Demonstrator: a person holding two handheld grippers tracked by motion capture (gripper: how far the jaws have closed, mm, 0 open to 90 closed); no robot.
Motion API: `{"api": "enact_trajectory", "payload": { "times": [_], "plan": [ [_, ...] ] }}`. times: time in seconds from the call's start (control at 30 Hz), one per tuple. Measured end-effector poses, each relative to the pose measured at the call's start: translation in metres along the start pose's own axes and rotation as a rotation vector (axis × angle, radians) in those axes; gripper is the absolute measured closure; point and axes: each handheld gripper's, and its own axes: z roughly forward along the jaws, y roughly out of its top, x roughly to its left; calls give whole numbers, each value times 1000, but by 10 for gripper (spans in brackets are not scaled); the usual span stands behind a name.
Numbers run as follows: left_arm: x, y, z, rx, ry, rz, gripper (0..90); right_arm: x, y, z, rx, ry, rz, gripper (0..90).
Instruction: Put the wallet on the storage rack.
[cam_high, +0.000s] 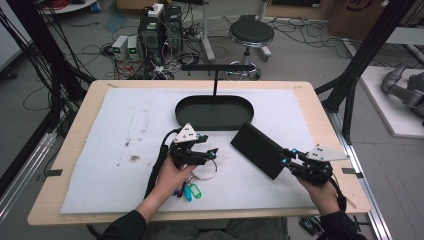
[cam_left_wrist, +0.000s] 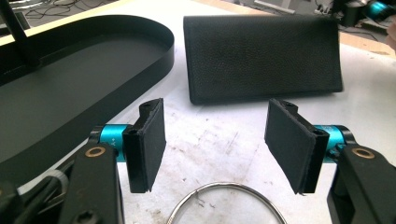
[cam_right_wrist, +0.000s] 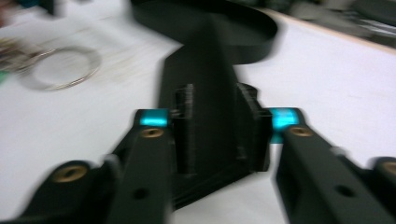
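Right gripper (cam_right_wrist: 217, 135): the two pads press on the near end of the black wallet (cam_high: 260, 149) from both sides; the wallet goes away from the jaws toward the tray (this view is blurred).
Black wallet: in the high view it lies at a slant on the white mat (cam_high: 125, 125), just in front of the right end of the tray, and its lower right end is in the right gripper (cam_high: 286, 159).
Left gripper (cam_left_wrist: 219, 144): the jaws stand wide apart and there is nothing between the pads; they hold nothing.
Key ring (cam_left_wrist: 229, 205): a metal ring on the mat, just below the open jaws of the left gripper; in the high view it lies beside the left gripper (cam_high: 210, 155), with coloured tags (cam_high: 190, 191) near the person's left hand.
Tray (cam_high: 214, 112): black, oval, in the far middle of the mat, with a thin upright post that carries a bar on top.
Wallet seen from the left gripper: it lies flat behind the open jaws, to the right of the tray edge (cam_left_wrist: 154, 56), and apart from the pads.
Table (cam_high: 75, 130): light wood, and the mat covers most of it.
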Motion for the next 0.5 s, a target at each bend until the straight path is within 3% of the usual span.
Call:
{"api": "enact_trajectory", "payload": {
  "times": [0.03,0.07,0.1,0.2,0.23,0.27,0.3,0.37,0.4,0.47,0.5],
  "plan": [
    [0,-1,0,-6,4,-4,382,6,1,1,-4,-6,-48,760],
    [1,-1,0,-1,5,-1,382,6,1,1,-4,-6,-48,760],
    [1,-1,0,0,4,-3,382,12,2,1,-8,3,-82,772],
    [-1,-1,-1,1,1,1,382,17,6,5,0,11,-97,706],
    [-1,-1,-1,0,0,3,382,8,6,4,-1,-43,-40,675],
    [-1,-1,-2,0,2,4,382,8,6,4,-1,-43,-40,675],
    [0,-1,-2,-5,1,3,382,-5,2,3,24,-96,29,634],
    [0,-1,-3,-4,5,0,382,-9,-1,4,38,-113,57,615],
    [0,-2,-3,-8,7,-4,382,-22,-8,7,95,-160,130,592],
    [1,-2,-5,-3,10,-1,382,-27,-10,8,115,-170,149,566],
    [1,-3,-5,-1,11,1,382,-32,-14,10,140,-181,190,534]
  ]
}}
